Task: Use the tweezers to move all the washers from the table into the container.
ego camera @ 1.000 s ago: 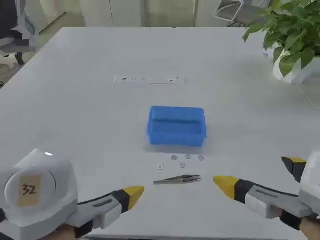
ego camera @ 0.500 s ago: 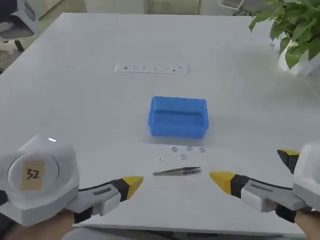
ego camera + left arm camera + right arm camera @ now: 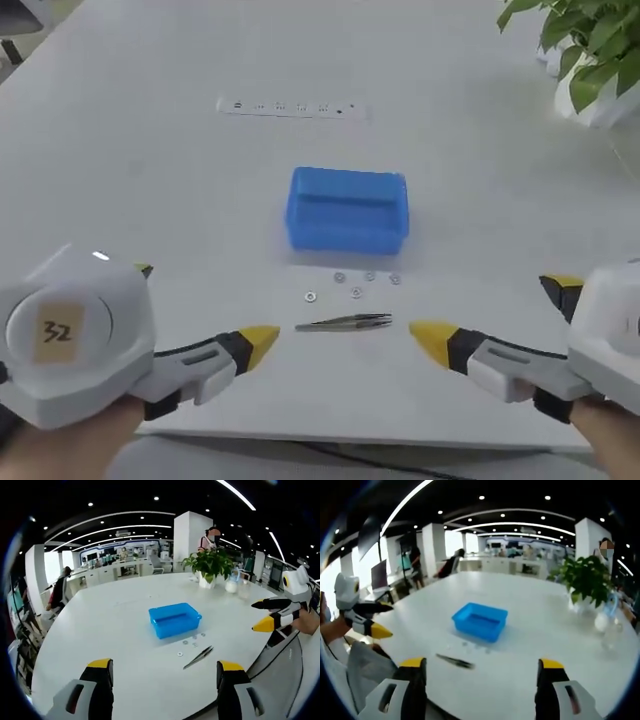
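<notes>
At the near edge of the table [image 3: 150,200], the left gripper [image 3: 203,304] and right gripper [image 3: 490,310] are held low and roughly level, angled inward toward each other. The jaws of each are spread wide and hold nothing. Between the grippers the tweezers [image 3: 345,322] lie flat on the table. Just beyond them the washers [image 3: 357,292] lie scattered in front of the blue container [image 3: 345,238]. Farther back are a power strip [image 3: 290,107] and a potted plant [image 3: 585,50].
</notes>
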Demonstrator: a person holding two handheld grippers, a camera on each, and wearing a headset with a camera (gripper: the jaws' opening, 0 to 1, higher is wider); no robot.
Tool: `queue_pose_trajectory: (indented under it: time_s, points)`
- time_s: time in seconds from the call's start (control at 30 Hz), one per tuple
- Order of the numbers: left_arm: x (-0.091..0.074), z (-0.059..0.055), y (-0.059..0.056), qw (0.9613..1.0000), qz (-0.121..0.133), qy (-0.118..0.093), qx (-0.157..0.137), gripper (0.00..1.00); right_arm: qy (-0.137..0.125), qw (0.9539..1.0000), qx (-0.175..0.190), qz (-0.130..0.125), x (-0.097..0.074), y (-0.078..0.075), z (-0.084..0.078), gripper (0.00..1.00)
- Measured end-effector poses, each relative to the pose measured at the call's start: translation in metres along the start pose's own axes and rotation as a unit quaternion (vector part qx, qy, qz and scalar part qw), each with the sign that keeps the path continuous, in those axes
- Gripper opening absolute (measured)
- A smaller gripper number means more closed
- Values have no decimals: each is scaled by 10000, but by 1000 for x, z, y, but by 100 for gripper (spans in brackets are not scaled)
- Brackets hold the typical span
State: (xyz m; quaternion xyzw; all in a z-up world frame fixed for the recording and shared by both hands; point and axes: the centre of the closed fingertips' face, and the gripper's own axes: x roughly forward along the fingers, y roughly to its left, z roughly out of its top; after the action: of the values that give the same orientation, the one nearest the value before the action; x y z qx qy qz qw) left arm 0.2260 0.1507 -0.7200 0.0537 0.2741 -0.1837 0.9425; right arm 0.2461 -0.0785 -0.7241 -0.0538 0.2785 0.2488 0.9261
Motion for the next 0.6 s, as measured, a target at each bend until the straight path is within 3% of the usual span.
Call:
queue_pose_trajectory:
  time_s: [0.23,0.6]
  points:
    - [13,1,-3,9996,-167,84,220,78,-68,10000,-42,-41,3,-2,5,85]
    - [37,2,-2,9991,-333,154,196,74,95,9999,-100,-3,17,-5,-1,82]
